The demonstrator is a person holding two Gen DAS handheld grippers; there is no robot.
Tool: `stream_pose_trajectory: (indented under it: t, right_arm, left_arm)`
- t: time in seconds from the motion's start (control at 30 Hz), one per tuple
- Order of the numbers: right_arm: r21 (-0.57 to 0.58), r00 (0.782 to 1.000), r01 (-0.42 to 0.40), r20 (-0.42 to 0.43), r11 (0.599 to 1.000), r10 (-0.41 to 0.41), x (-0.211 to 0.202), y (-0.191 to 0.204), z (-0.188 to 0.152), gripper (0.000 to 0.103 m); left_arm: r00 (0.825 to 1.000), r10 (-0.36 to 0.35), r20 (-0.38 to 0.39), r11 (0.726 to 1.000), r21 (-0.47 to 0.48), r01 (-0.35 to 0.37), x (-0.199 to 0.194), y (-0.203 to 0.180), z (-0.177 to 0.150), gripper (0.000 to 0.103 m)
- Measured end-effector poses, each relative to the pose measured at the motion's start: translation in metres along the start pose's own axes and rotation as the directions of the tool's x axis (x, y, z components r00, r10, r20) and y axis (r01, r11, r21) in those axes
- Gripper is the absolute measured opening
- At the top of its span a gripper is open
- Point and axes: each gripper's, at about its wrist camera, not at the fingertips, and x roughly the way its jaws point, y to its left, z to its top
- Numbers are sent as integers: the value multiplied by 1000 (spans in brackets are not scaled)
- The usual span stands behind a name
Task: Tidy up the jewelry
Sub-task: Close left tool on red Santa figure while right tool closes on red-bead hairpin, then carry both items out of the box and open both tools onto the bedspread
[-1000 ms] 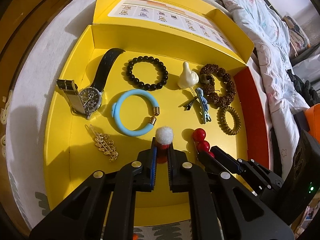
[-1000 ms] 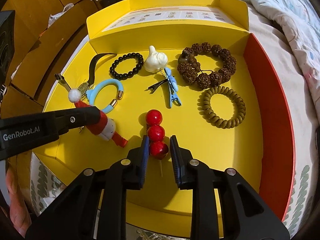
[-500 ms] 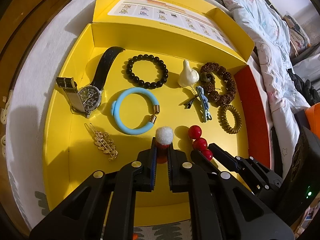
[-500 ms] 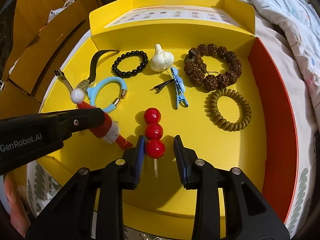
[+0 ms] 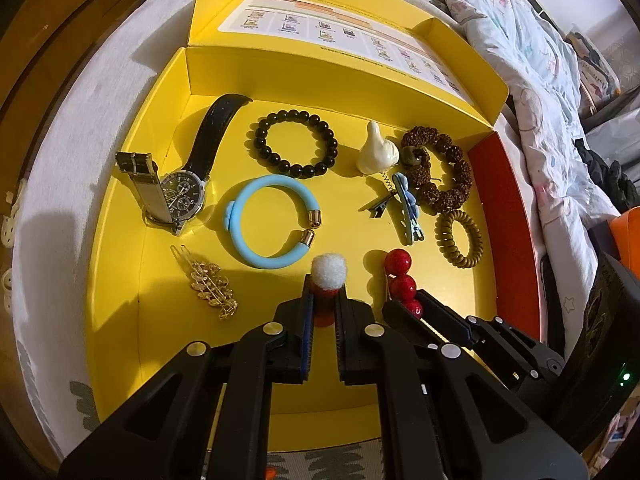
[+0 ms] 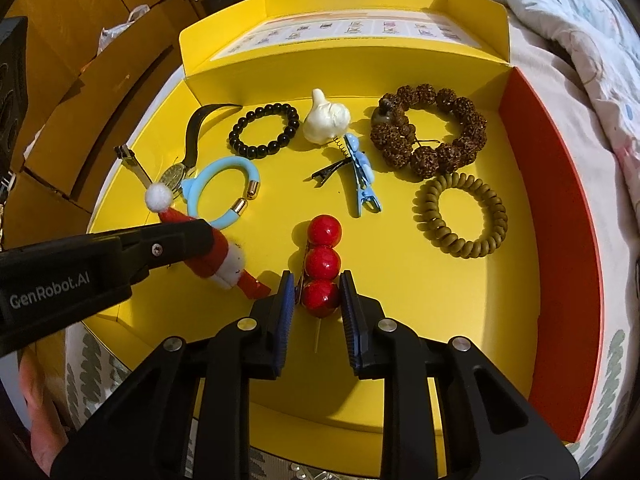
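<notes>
In the yellow box (image 5: 116, 280) on the bed, the left wrist view shows the left gripper (image 5: 324, 300) clenched on a red Santa-hat clip (image 5: 329, 278), its white pompom poking out past the fingertips, with the blue bangle (image 5: 272, 220) just beyond and the gold leaf clip (image 5: 210, 286) off to the left. In the right wrist view, the right gripper (image 6: 318, 298) is closing around the red bead hairpin (image 6: 322, 260); the lowest bead sits between the jaws, the other two beads reaching ahead toward the blue clip (image 6: 362, 176).
</notes>
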Motion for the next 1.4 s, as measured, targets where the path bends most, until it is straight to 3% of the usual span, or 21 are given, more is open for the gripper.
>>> stream_pose_trajectory:
  t: [0.63, 0.9, 1.0, 1.17, 1.27, 1.4]
  right_arm:
    - [91, 983, -119, 148, 989, 105, -91, -32, -9, 20]
    - [127, 964, -156, 234, 980, 123, -161, -65, -43, 20]
    - [166, 967, -138, 236, 976, 96, -174, -86, -66, 20]
    - [203, 981, -100, 182, 974, 63, -175, -109, -109, 20]
    - [206, 988, -87, 144, 975, 58, -168, -112, -120, 20]
    - [217, 995, -69, 82, 974, 52, -148, -112, -128, 20]
  left_arm:
    - [994, -51, 92, 999, 22, 49, -56, -2, -12, 9]
    - [988, -55, 145, 998, 41, 49, -103, 3, -40, 9]
    - [989, -51, 142, 998, 31, 47, -115, 17, -59, 9]
    - [995, 23, 102, 1000, -8, -22, -121, 42, -84, 9]
    - [991, 92, 99, 996, -31, -90, -120, 55, -91, 9]
    - [989, 133, 59, 990, -51, -130, -111, 68, -103, 9]
